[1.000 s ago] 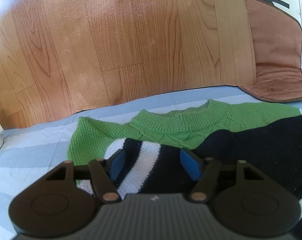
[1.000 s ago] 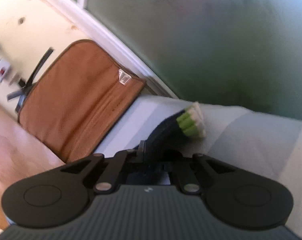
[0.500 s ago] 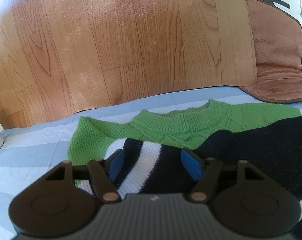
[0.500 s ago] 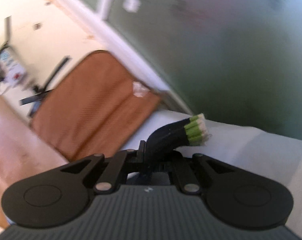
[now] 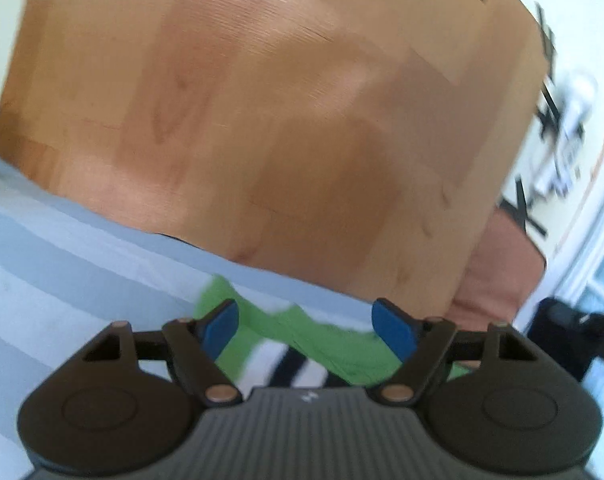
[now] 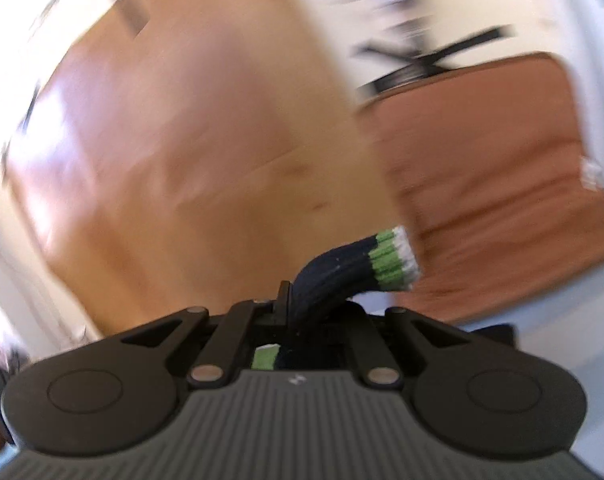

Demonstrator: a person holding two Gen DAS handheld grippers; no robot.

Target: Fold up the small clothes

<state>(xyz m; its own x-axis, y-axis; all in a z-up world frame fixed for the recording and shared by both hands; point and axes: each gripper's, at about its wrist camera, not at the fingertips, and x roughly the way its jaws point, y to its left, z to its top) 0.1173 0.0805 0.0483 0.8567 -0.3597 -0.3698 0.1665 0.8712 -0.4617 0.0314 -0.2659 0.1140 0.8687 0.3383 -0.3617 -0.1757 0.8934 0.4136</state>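
No writing can be read in either blurred view; only a small pale mark shows on each claw body. The sweater (image 5: 302, 336), a green knit with black and white stripes, lies on the pale blue striped sheet (image 5: 62, 264) just beyond the left claw (image 5: 307, 326), whose blue pads (image 5: 393, 330) stand wide apart with nothing between them. The right claw (image 6: 302, 312) is clamped on the sweater's dark sleeve cuff (image 6: 365, 260), whose green and white banded end sticks up to the right above the wooden floor (image 6: 206, 152).

Left gripper (image 5: 306, 325) lifted and swung; only the sweater's (image 5: 321, 340) green edge shows between its blue pads. Right gripper (image 6: 302, 304), cuff (image 6: 389, 256) pinched, swung from green wall toward wood floor (image 6: 202, 152).
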